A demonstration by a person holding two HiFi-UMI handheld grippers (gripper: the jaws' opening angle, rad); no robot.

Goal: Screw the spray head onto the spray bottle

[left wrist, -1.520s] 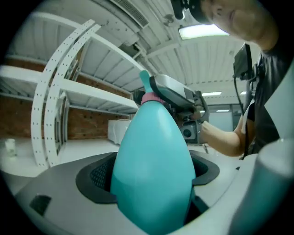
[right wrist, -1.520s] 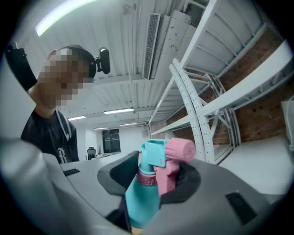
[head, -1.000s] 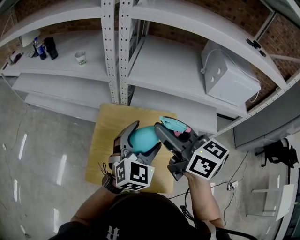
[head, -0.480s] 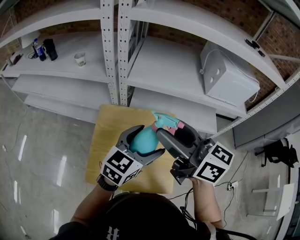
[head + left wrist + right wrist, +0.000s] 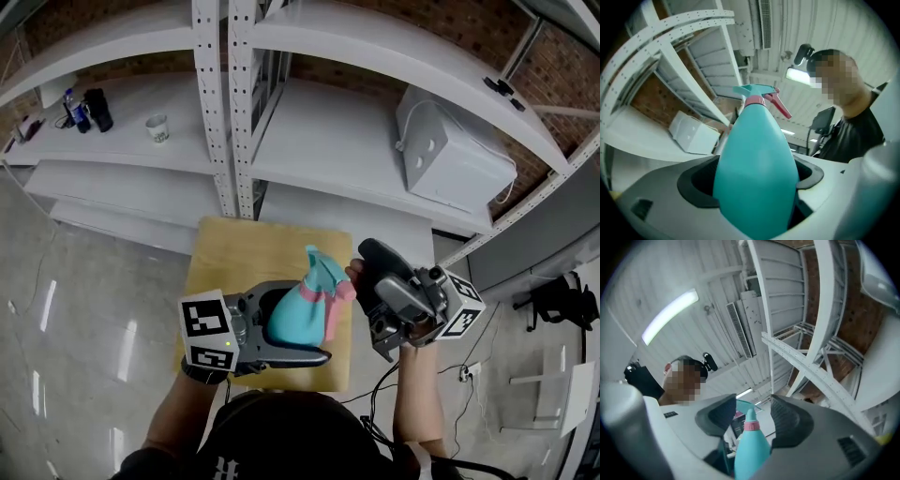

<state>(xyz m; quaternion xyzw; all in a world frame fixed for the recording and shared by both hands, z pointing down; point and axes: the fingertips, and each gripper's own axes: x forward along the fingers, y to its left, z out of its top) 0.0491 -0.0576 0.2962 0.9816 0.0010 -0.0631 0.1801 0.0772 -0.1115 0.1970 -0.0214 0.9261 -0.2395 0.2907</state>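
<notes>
A teal spray bottle (image 5: 298, 319) is held above the wooden table (image 5: 225, 255), tilted with its head pointing away from me. The teal spray head (image 5: 322, 269) with its pink trigger (image 5: 337, 309) sits on the bottle's neck over a pink collar (image 5: 753, 99). My left gripper (image 5: 302, 323) is shut on the bottle's round body (image 5: 757, 173), one jaw on each side. My right gripper (image 5: 372, 272) stands just right of the spray head. In the right gripper view the bottle's neck (image 5: 751, 425) shows between its spread pads (image 5: 787, 420) with a gap on each side.
White metal shelving (image 5: 230, 112) rises behind the small table. A white box (image 5: 450, 150) lies on the right shelf; a paper cup (image 5: 157, 128) and dark bottles (image 5: 84, 101) stand on the left shelf. Shiny grey floor (image 5: 84, 309) lies to the left.
My right gripper has let go of the spray head and drawn back to the right. The left gripper has turned, so its marker cube is now at the left, and the bottle has swung round.
</notes>
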